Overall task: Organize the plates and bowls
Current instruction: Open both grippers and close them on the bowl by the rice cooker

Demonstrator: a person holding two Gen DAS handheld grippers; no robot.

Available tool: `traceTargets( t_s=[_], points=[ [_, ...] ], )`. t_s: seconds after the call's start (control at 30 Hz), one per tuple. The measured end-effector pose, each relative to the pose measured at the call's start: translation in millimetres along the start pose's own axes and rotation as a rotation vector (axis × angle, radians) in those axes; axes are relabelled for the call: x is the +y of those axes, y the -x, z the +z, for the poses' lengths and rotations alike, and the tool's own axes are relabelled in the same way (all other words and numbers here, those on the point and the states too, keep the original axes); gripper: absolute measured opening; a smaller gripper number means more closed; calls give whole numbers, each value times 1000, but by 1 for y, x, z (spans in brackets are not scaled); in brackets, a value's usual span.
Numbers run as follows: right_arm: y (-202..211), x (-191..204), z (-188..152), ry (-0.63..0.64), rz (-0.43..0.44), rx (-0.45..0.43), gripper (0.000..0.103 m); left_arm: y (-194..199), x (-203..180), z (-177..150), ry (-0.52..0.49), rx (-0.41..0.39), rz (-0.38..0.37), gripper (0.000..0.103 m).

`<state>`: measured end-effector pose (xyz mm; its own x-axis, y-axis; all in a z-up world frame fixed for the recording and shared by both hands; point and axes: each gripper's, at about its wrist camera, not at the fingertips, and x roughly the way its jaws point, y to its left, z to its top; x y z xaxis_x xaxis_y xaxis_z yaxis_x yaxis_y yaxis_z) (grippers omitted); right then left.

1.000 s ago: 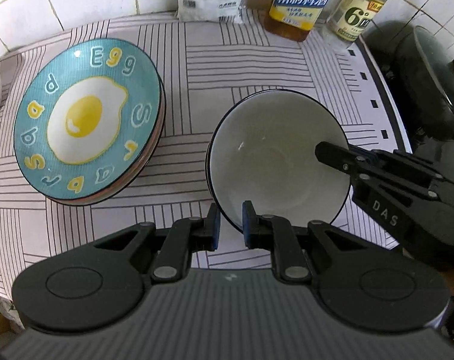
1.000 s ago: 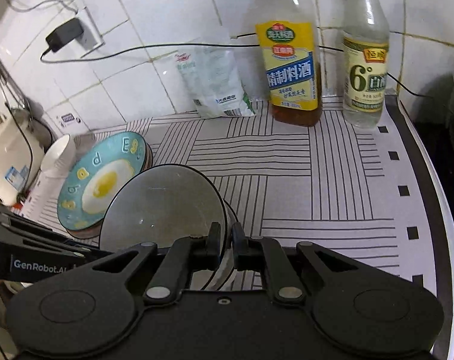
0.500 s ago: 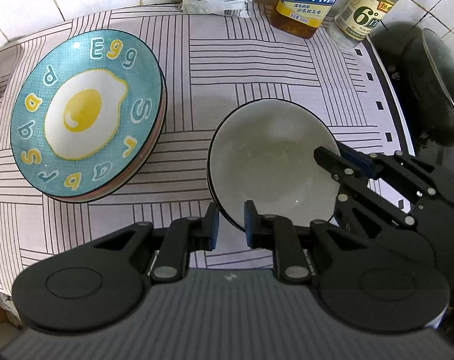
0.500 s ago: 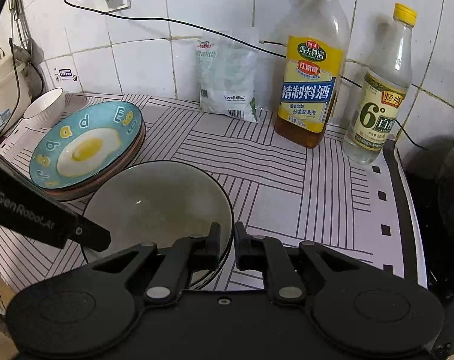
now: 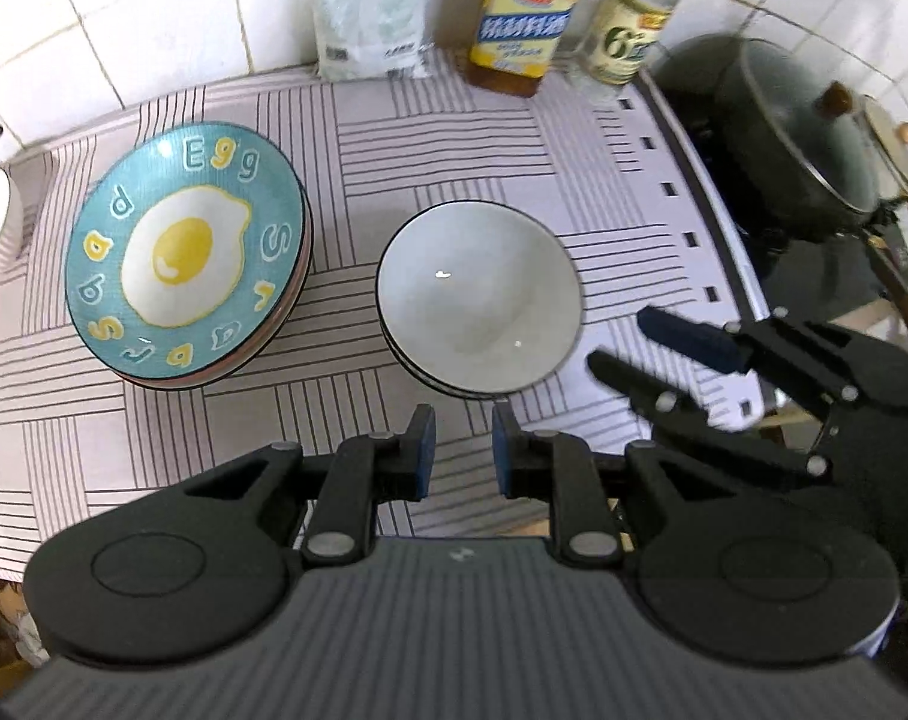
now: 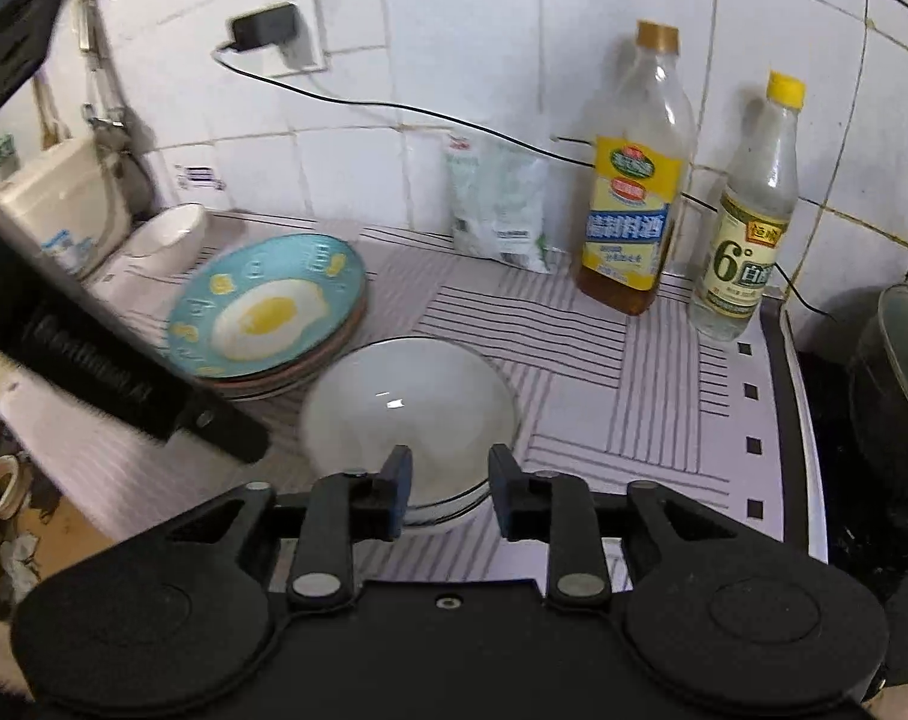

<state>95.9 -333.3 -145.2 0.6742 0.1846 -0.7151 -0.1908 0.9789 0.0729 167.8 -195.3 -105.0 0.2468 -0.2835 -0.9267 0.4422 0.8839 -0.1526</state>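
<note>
A white bowl with a dark rim sits nested on other bowls on the striped counter; it also shows in the right wrist view. To its left stands a stack of plates topped by a teal fried-egg plate, also seen in the right wrist view. My left gripper is open and empty, just in front of the bowl stack. My right gripper is open and empty at the bowl's right side; it shows in the left wrist view.
An oil bottle, a vinegar bottle and a white bag stand along the tiled back wall. A dark lidded pot sits on the stove at the right. A small white bowl is at far left.
Both grippers have opened, let go of the bowl's rim and drawn back from it. The bowl now rests on the stack.
</note>
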Motion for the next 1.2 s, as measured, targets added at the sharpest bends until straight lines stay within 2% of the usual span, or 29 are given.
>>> traceTargets(
  t_s=[0.23, 0.37, 0.5, 0.53, 0.6, 0.77, 0.93, 1.03, 1.07, 1.13, 1.2],
  points=[
    [34, 34, -2, 39, 28, -16, 61, 40, 3, -18, -59, -41, -21, 24],
    [40, 48, 2, 30, 8, -7, 70, 59, 16, -29, -85, -56, -35, 27],
    [49, 71, 10, 12, -20, 8, 79, 81, 40, -42, -114, -77, -43, 37],
    [51, 76, 13, 7, -24, 10, 88, 88, 47, -45, -121, -86, -41, 41],
    [56, 89, 19, -3, -21, -2, 94, 101, 69, -51, -124, -107, -30, 44],
    [59, 129, 41, -29, 23, -59, 94, 130, 139, -64, -83, -174, -5, 52],
    [40, 182, 61, 12, 65, -142, 94, 149, 221, -69, -15, -253, 30, 58],
    [9, 223, 75, 60, 93, -216, 95, 152, 269, -67, 32, -283, 49, 63],
    [9, 223, 75, 60, 93, -216, 95, 150, 286, -64, 53, -293, 56, 63],
    [-13, 241, 83, 92, 102, -235, 95, 142, 315, -56, 87, -310, 83, 70],
    [-37, 262, 92, 132, 108, -233, 95, 133, 343, -46, 116, -312, 121, 71]
  ],
)
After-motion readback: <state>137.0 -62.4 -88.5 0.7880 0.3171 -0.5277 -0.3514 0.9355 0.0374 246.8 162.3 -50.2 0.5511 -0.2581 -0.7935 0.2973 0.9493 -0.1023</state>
